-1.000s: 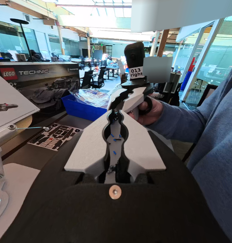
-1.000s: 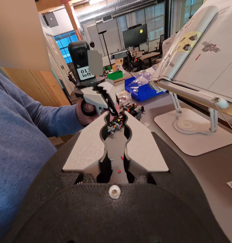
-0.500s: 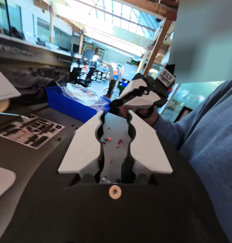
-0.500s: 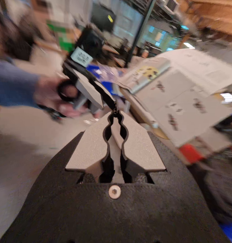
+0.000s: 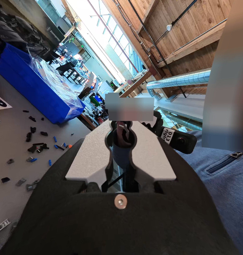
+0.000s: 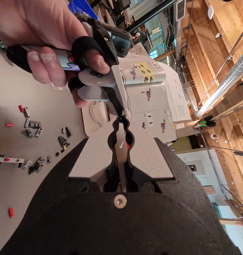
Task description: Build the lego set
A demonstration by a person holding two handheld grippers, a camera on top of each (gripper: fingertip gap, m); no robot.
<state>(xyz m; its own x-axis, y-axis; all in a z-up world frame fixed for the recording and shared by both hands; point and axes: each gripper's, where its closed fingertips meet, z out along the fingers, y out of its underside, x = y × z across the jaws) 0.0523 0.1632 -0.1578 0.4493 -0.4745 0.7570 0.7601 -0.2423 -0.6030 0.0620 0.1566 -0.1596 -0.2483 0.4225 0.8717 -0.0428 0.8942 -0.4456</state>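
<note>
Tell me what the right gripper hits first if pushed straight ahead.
Most likely the left gripper's fingers: the right gripper nearly meets their tips around a small dark piece. Beyond lies the instruction booklet; depth is unclear.

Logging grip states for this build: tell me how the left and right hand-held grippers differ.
The left hand-held gripper stands open, with a wide gap at its tips; the right hand-held gripper is nearly closed. The left holds nothing; the right seems to pinch a small dark piece. Both have grey fingers and point at each other.
</note>
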